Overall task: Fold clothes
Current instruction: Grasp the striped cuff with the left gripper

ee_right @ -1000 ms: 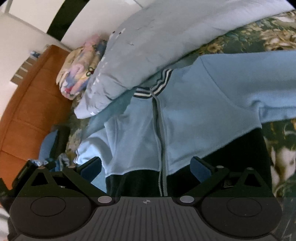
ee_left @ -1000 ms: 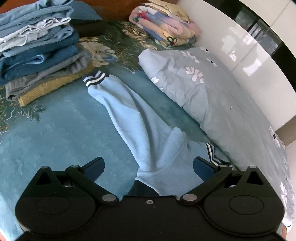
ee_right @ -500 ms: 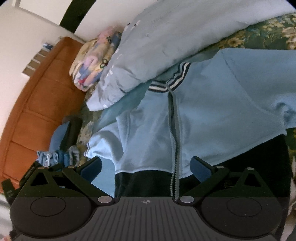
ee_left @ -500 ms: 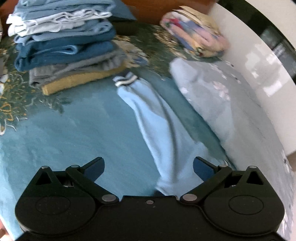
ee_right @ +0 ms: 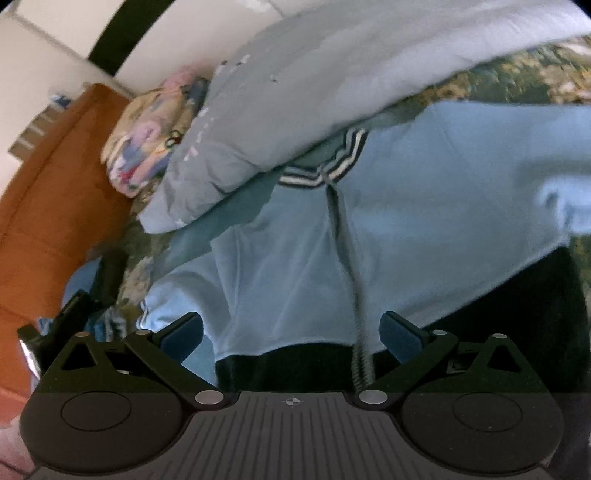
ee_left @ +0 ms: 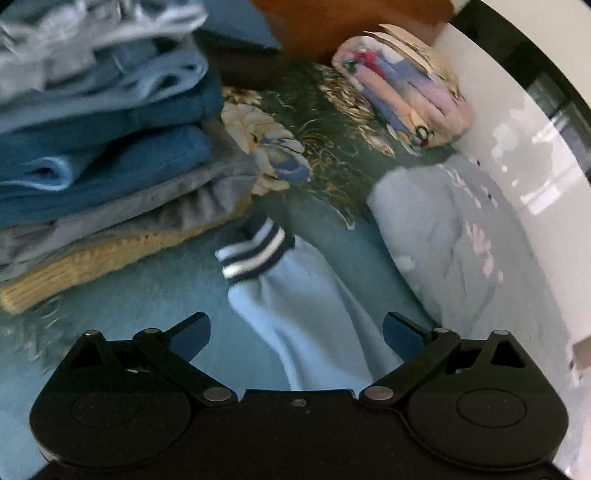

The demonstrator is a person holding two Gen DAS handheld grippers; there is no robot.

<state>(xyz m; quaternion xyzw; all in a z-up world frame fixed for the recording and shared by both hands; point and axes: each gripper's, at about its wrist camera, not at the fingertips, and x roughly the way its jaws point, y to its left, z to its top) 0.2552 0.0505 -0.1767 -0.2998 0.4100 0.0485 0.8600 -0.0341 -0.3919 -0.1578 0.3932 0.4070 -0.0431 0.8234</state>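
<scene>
**Q:** What does the left wrist view show, starting nearest the camera?

**A:** The left gripper has its fingers spread wide, holding nothing. Between them runs a sleeve of a light blue zip jacket, lying flat on the bed, which is covered in a teal floral spread. The sleeve ends further off in a cuff striped navy and white. Beyond the cuff, to the left, stands a pile of folded clothes. To the right lies a pale grey-blue quilt, and at the far end a folded patterned blanket against a wooden headboard.

**Q:** And the right wrist view?

**A:** The right gripper is also spread wide and empty. It hovers over the jacket's dark hem, with the zip running away from it up to a striped collar. The quilt overlaps the bed just beyond the collar. The picture is blurred, so finer detail is unclear.

**Q:** How would the step be done well?

**A:** It looks like a sleeve fold is in hand. A sound approach would be for the left fingers to close on the sleeve near the cuff, pinching the cloth rather than the bedspread, then carry it across the chest toward the zip. The right gripper could pin the hem so the body does not slide. The folded pile sits close to the cuff, so the lift should avoid brushing it.
</scene>
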